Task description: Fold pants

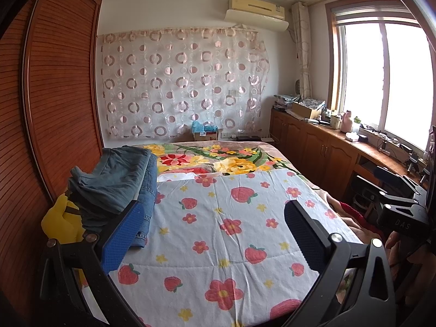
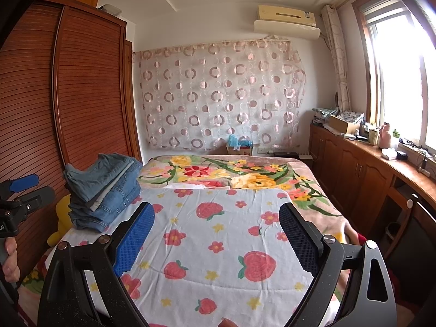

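A stack of folded jeans and pants (image 1: 120, 182) (image 2: 105, 190) rests at the left edge of the bed, denim at the bottom and grey-blue on top. My left gripper (image 1: 215, 212) hovers open above the strawberry-print sheet (image 1: 231, 231), its left blue pad (image 1: 122, 234) just in front of the stack. My right gripper (image 2: 216, 215) is open too, with nothing between its fingers, to the right of the stack. The left gripper (image 2: 23, 190) also shows at the far left of the right wrist view, held by a hand (image 2: 9, 261).
A yellow plush toy (image 1: 61, 224) lies wedged between the stack and the brown slatted wardrobe (image 1: 54, 95). A flowered blanket (image 2: 239, 171) covers the far half of the bed. Wooden cabinets (image 1: 321, 147) with clutter run along the right under the window.
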The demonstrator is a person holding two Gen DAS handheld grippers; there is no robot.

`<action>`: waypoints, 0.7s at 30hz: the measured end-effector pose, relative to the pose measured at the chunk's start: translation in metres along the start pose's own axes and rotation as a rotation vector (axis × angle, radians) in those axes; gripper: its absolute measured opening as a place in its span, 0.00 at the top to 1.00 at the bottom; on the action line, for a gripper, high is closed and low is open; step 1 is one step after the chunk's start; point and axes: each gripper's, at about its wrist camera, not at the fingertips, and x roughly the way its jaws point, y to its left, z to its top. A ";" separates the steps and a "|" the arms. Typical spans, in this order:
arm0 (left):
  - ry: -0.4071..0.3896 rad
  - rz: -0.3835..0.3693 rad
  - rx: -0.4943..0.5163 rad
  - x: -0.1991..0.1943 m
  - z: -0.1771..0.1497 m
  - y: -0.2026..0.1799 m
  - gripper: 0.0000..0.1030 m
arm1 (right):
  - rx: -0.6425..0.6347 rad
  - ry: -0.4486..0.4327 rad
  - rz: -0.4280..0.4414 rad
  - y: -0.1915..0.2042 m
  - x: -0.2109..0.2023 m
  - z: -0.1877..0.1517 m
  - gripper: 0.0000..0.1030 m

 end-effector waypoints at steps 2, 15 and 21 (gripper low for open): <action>0.000 0.000 -0.001 0.000 0.000 0.001 0.00 | 0.000 0.001 0.001 0.000 0.000 0.000 0.09; 0.001 -0.001 0.001 0.000 0.000 0.000 0.00 | 0.002 0.000 0.001 -0.001 0.000 -0.001 0.09; 0.001 -0.003 0.002 -0.001 0.000 0.001 0.00 | 0.003 -0.002 -0.002 -0.002 0.000 -0.001 0.09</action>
